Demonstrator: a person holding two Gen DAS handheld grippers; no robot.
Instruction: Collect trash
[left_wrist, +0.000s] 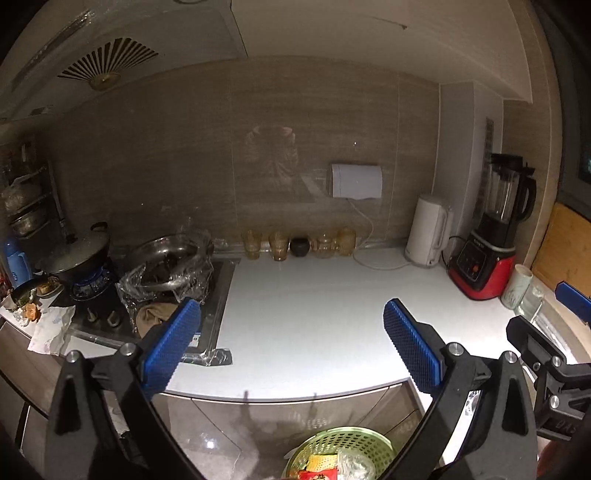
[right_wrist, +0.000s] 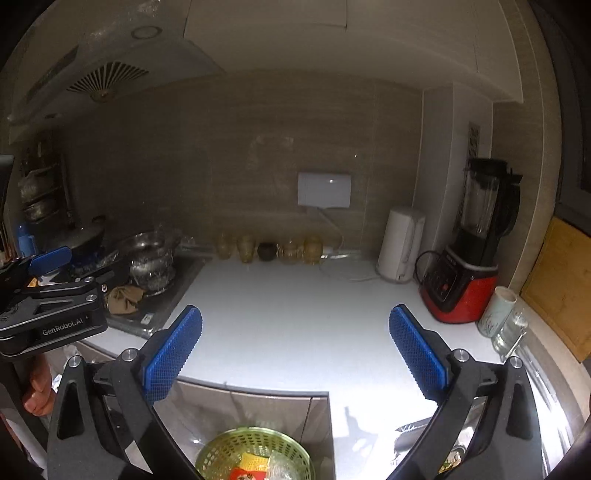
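A green perforated basket (left_wrist: 341, 448) on the floor below the counter holds wrappers, red, yellow and clear; the right wrist view shows the basket (right_wrist: 255, 452) too. My left gripper (left_wrist: 291, 339) hangs open above the white countertop (left_wrist: 314, 306), nothing between its blue pads. My right gripper (right_wrist: 295, 343) is open as well, empty, over the same countertop (right_wrist: 295, 314). Each gripper shows at the edge of the other's view. Crumpled paper and scraps (left_wrist: 50, 325) lie at the far left by the stove.
Along the back wall stand several amber glasses (left_wrist: 280, 245), a white kettle (left_wrist: 428, 232) and a red-based blender (left_wrist: 487, 243). A stove with a lidded pot (left_wrist: 79, 254) and a wrapped metal bowl (left_wrist: 166, 264) is at left. A cup (right_wrist: 496, 312) and cutting board (right_wrist: 561, 284) sit right.
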